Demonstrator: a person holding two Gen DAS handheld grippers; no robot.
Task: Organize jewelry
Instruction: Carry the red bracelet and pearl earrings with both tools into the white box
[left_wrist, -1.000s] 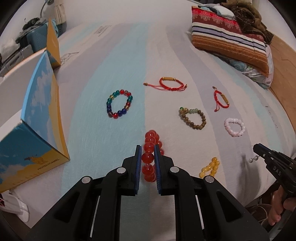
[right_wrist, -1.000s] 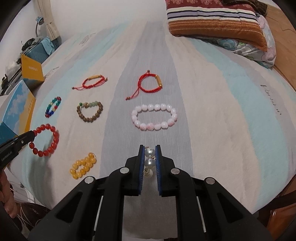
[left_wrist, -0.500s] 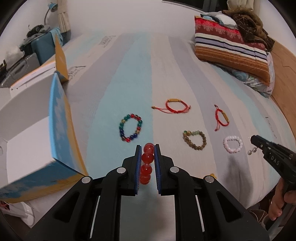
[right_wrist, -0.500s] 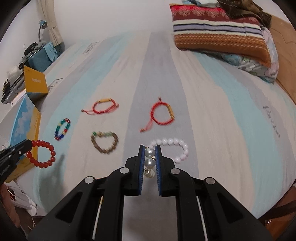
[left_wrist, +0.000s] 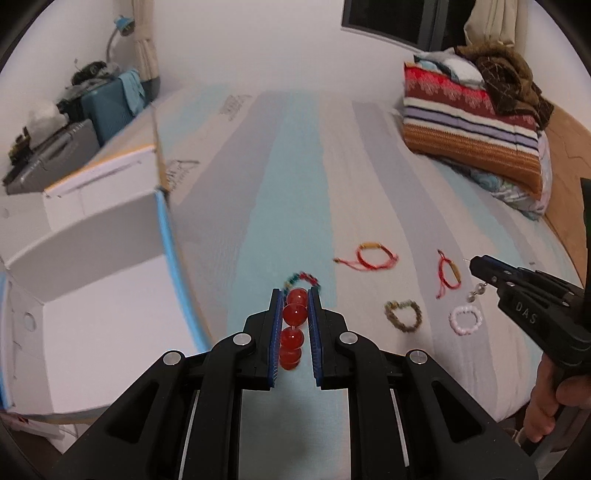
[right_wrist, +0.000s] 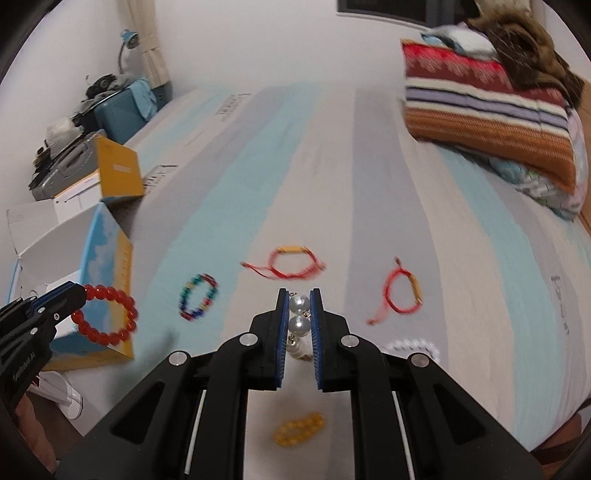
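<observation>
Left wrist, change: the left gripper (left_wrist: 294, 314) has lifted the red bead bracelet (left_wrist: 292, 328) off the bed (left_wrist: 295, 155), clamped between its pads; the open box (left_wrist: 92, 302) now looms at left.
Left wrist, meaning: likely headed for that box.
Left wrist, look: round, glossy, translucent red beads in a line.
Right wrist, change: the right gripper (right_wrist: 299, 314) has risen too, closed on the pearl earrings (right_wrist: 299, 314).
Right wrist, look: two shiny white pearls with small gold fittings.
Right wrist, remaining: multicolour bracelet (right_wrist: 198, 302), two red cord bracelets (right_wrist: 291, 263), yellow bead bracelet (right_wrist: 300, 429) lie on the bed.
</observation>
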